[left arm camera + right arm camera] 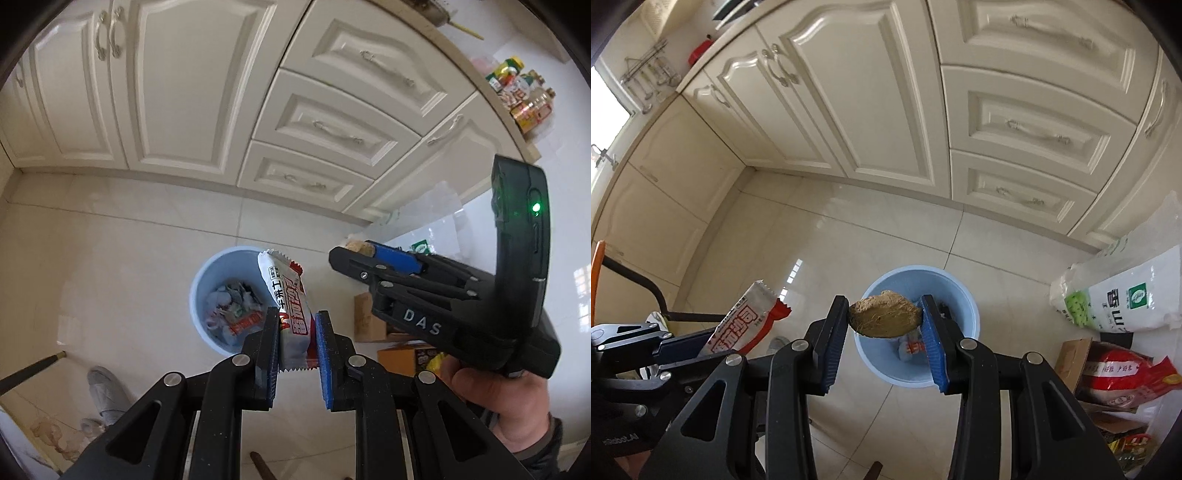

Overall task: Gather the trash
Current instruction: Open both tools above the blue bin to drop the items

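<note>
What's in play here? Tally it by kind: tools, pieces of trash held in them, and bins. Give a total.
Tools: 2, the left tool and the right tool
Held trash: 2, the snack wrapper in the left tool and the brown lump in the right tool
Bins: 1, the blue bin, with trash already in it
Total: 5

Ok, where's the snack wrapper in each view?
Left wrist: wrapper low centre, clamped in the left gripper, overlapping the bin's right rim.
Right wrist: wrapper lower left, left of the bin.
Shared landmark: the blue bin on the floor.
</note>
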{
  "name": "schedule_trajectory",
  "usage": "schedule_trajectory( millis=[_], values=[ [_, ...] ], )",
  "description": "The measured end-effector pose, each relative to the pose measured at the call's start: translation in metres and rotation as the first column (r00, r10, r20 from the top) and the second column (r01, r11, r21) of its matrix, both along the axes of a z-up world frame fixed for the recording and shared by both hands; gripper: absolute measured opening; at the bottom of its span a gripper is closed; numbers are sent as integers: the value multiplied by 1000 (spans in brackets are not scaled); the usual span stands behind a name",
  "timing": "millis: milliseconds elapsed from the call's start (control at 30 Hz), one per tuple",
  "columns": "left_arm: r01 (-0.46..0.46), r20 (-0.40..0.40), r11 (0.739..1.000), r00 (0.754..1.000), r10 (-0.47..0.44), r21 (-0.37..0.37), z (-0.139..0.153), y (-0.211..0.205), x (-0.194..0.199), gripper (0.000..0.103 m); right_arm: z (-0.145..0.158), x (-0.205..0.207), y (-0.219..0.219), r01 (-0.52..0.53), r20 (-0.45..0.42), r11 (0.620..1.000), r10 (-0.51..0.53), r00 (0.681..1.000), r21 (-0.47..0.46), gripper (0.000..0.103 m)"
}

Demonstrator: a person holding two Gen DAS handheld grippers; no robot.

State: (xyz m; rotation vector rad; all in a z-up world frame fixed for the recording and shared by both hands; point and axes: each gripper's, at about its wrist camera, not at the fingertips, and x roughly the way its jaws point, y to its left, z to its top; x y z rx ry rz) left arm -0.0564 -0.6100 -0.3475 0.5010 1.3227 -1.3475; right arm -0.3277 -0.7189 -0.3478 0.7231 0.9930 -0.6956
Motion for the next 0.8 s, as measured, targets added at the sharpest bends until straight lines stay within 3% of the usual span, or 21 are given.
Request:
schedule_trajectory(
  millis=[100, 133, 200, 233, 267, 400, 600, 800],
  values=[
    [1, 13, 1000, 1000, -1, 27, -16, -24, 8, 21, -8, -1, -6, 6, -7, 1000, -6, 1000, 10, 43],
    [0, 12, 999, 1000, 0, 37, -20, -29, 9, 28, -10, -2, -8, 7, -5, 1000, -7, 1000, 14, 47],
    [-15, 16, 998, 1000, 14, 53, -27, -38, 13, 53, -12, -4, -9, 21, -3, 1000, -21, 1000, 10, 75],
    [-26, 23, 998, 999, 25, 58, -26, -35, 14, 74, -11, -6, -9, 30, 2, 1000, -30, 1000, 8, 79],
    [-38, 32, 998, 999, 37, 53, -25, -34, 14, 80, -11, -8, -10, 39, 8, 999, -39, 999, 8, 83],
    [-80, 81, 995, 994, 75, 62, -18, -25, 13, 87, -8, -14, -10, 69, 1, 997, -69, 998, -17, 103],
    [-134, 220, 991, 967, 127, 16, 12, -7, -3, 97, 7, -19, -2, 109, -3, 993, -109, 994, -44, 103],
    [-171, 266, 984, 948, 177, -44, 46, 25, -20, 98, 37, -11, 14, 94, 18, 992, -93, 995, -79, 103]
  ],
)
